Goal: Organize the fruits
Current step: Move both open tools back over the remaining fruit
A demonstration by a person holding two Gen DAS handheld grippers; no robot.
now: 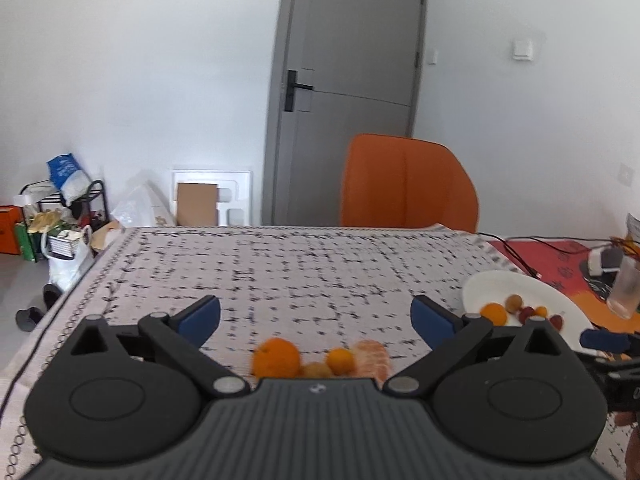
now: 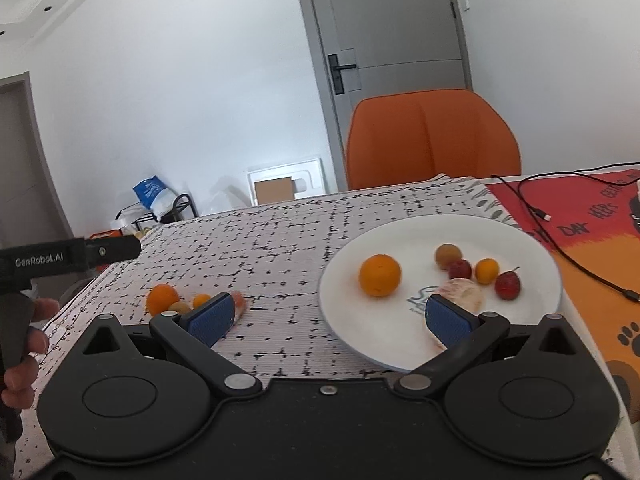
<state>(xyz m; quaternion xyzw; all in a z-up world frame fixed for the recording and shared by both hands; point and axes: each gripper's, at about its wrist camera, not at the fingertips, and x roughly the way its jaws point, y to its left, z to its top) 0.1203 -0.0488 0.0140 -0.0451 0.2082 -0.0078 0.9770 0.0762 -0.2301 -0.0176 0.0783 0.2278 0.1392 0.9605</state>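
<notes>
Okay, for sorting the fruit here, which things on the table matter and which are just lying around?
Part of the job:
white plate with an orange, small red fruits and a peeled piece
loose fruit pile on the tablecloth
left gripper and right gripper, both open

Lying about:
black cable
red mat
orange chair

I see white walls, a grey door [image 1: 344, 92], an orange chair [image 2: 432, 140] behind the patterned tablecloth [image 1: 280, 264], and what may be a cluttered rack [image 1: 64, 216].

Black left tongs [image 1: 316, 318] and right tongs [image 2: 328, 316], blue ribbed pads [image 2: 212, 318], silver pivot screws, ridged grey housing
</notes>
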